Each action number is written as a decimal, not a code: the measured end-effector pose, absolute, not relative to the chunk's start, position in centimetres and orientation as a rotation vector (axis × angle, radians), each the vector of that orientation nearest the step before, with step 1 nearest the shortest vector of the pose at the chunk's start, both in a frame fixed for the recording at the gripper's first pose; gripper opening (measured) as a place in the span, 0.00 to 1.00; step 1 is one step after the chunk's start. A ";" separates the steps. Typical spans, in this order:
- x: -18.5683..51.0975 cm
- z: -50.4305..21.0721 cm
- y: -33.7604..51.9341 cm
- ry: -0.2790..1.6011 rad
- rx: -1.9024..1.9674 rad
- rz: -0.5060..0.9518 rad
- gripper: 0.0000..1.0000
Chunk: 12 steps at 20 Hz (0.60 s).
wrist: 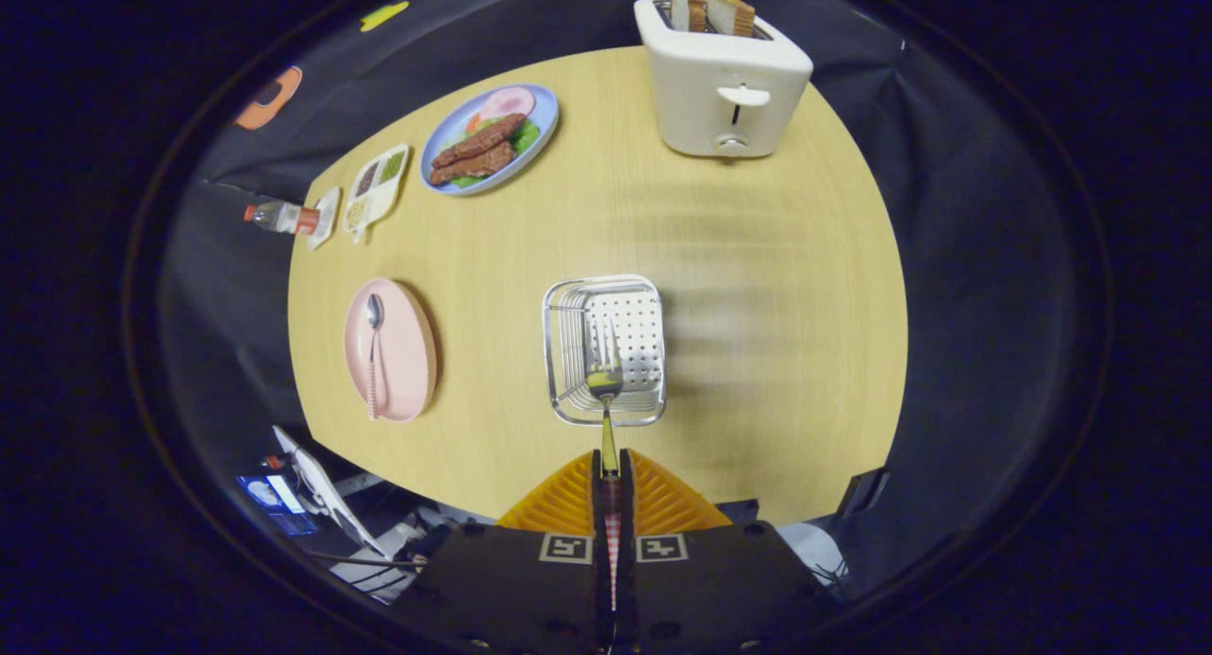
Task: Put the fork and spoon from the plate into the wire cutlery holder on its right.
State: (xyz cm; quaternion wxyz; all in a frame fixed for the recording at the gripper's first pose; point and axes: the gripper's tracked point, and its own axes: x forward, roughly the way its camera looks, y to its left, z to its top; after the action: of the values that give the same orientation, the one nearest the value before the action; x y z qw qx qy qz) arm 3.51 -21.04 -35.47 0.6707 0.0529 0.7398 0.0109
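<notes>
One fork (pixel 604 376) pinched in gripper (pixel 611 475), tines over wire cutlery holder (pixel 603 349). Next: lower, release. Spoon (pixel 373 352) remaining on plate (pixel 405 352).

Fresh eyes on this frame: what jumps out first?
The gripper is shut on a fork, its tines held over the wire holder just ahead of the fingers. Left of the holder, a spoon lies on the pink plate. Beyond, at the table's far edge, a white toaster holds two bread slices.
</notes>
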 end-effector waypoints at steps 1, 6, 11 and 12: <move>3.8 -35.8 -21.0 1.685 0.113 0.014 0.02; 4.0 -36.8 -20.2 1.797 0.070 -0.006 0.02; 5.1 -37.6 -19.2 1.817 0.056 -0.035 0.05; 5.3 -37.7 -19.1 1.823 0.052 -0.042 0.05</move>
State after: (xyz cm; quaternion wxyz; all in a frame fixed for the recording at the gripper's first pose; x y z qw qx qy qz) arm 5.33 -19.14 -37.67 0.6119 0.0226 0.7904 -0.0180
